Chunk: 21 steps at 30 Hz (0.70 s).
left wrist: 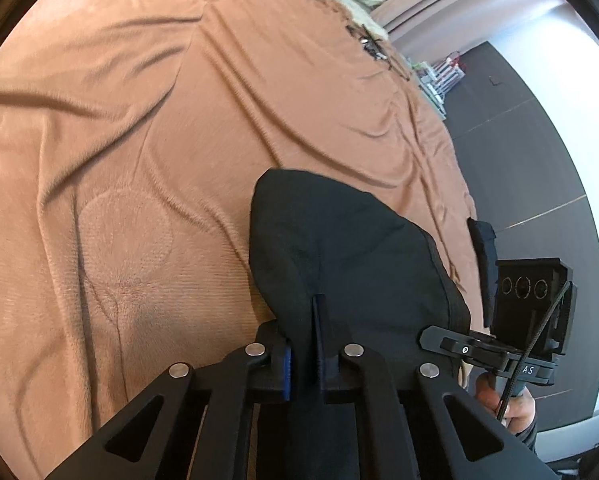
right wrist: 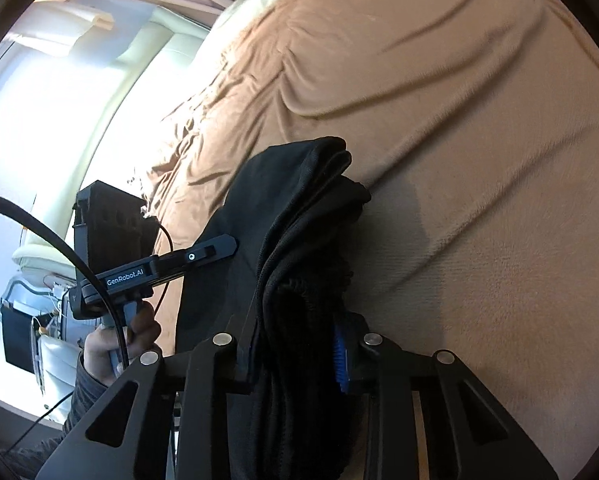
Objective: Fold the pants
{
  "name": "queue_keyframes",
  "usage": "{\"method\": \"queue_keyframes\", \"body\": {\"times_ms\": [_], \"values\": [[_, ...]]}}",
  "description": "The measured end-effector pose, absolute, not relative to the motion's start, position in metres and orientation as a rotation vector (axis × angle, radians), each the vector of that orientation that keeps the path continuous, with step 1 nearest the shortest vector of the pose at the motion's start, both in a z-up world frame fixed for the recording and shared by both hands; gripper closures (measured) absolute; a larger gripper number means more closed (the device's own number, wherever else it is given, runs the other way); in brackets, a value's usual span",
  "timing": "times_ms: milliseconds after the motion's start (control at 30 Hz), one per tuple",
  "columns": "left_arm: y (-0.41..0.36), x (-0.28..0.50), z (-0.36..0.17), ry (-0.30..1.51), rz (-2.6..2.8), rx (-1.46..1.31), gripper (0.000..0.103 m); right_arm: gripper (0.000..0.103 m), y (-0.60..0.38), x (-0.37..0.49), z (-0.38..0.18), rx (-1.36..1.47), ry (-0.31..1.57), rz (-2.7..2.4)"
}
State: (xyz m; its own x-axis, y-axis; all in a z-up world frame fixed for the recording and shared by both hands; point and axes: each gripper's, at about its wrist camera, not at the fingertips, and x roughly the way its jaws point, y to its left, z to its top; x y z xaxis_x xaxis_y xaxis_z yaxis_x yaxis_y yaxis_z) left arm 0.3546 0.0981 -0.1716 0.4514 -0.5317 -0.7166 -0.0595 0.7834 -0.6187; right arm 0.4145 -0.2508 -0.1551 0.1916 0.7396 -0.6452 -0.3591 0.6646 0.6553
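So the black pants (left wrist: 339, 248) are bunched up and held above the tan blanket (left wrist: 139, 140) that covers the bed, with both grippers pinching them at once. In the left wrist view the fabric sticks up in a rounded hump past the fingertips, with the blanket behind it. In the right wrist view you can see the pants (right wrist: 299, 216) are already stacked in several layers, the folded edges showing up top like a little pile of ridges, and a ribbed bit of the pants sits lower in the bundle.

The left gripper (left wrist: 303, 344) is clamped tight on the pants, fingers nearly together with cloth squeezed between them; one blue pad (left wrist: 286, 372) peeks out beside the fabric. The right gripper (right wrist: 299, 360) is also clenched on the pants, thicker wad between its fingers, blue pad (right wrist: 340, 360) pressed against the cloth.

Each camera catches the other gripper right beside the pants: in the left view the right gripper (left wrist: 435, 336) bites the far side of the bundle, with the person's hand (left wrist: 503, 396) on its handle. In the right view the left gripper (right wrist: 223, 244), marked GenRobot.AI, does the same, hand (right wrist: 115, 344) wrapped round the grip.

Beyond the blanket's edge there's dark floor (left wrist: 519, 152), and a bright window (right wrist: 51, 112) on the other side.
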Motion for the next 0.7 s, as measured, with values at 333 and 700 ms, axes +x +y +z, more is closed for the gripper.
{"method": "queue_keyframes", "body": {"times_ms": [333,700], "values": [[0.087,0.334,-0.126,0.97,-0.322,-0.598,0.096,0.08,-0.256,0.377,-0.121,0.351,1.017,0.821],[0.078,0.297,-0.082,0.867,-0.336,-0.566,0.096,0.081,-0.261,0.327,-0.088,0.283,0.895,0.825]]}}
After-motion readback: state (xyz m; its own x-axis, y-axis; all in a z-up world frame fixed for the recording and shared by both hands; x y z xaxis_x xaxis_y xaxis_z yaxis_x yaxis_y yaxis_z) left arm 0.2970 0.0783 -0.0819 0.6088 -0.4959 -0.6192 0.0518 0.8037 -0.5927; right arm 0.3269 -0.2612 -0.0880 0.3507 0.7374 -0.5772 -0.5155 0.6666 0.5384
